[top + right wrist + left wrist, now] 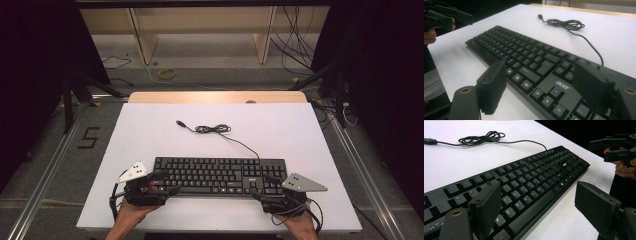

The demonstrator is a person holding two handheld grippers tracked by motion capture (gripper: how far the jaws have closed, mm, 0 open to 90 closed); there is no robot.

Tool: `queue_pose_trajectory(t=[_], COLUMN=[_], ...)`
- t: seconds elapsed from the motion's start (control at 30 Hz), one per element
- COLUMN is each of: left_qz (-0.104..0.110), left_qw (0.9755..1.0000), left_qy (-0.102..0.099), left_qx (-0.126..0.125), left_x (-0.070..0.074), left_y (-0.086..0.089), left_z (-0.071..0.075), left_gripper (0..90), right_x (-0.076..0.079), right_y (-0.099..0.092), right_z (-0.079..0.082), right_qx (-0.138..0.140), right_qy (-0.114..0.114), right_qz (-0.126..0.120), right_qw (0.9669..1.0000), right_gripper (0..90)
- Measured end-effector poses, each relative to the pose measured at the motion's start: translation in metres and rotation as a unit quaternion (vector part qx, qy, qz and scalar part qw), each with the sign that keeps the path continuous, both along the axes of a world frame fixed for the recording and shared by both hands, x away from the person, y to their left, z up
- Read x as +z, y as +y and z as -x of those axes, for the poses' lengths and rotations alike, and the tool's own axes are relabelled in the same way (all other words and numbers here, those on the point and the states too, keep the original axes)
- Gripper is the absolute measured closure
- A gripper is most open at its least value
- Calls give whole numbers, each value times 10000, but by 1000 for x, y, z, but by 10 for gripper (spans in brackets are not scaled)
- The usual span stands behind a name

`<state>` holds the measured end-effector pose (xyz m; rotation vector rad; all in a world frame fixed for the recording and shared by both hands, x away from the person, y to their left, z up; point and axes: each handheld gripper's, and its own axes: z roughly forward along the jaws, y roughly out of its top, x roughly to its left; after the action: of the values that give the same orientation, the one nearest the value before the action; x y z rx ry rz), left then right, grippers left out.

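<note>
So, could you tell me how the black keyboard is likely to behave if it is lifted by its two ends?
The keyboard looks long and rigid, so it should probably stay flat. Its loose cable is coiled on the table and would likely trail floppily behind.

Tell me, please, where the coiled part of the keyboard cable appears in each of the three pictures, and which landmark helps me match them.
High view: the coiled cable lies on the white table, above the keyboard's middle.
Left gripper view: near the top edge, left of centre, beyond the keyboard.
Right gripper view: upper part, right of centre, beyond the keyboard.
Shared landmark: the black keyboard, whose far edge the cable leaves.
</note>
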<state>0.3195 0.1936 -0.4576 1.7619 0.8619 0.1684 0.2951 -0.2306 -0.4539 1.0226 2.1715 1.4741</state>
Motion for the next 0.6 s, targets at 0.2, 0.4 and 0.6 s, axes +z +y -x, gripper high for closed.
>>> queue_pose_trajectory(t=[0.2,0.4,0.6], left_qz=[-30,-36,-42], left_qw=[10000,10000,10000], left_qy=[13,13,11], left_qx=[2,11,9], left_x=[0,0,0], left_y=[0,1,0], left_z=[0,0,0], left_gripper=[215,217,219], right_x=[0,1,1], right_y=[2,4,5], right_z=[-1,-3,-3], right_qx=[-6,8,2], right_qy=[25,60,68], right_qz=[-11,-8,-7], right_qw=[10000,10000,10000], right_gripper=[282,284,284])
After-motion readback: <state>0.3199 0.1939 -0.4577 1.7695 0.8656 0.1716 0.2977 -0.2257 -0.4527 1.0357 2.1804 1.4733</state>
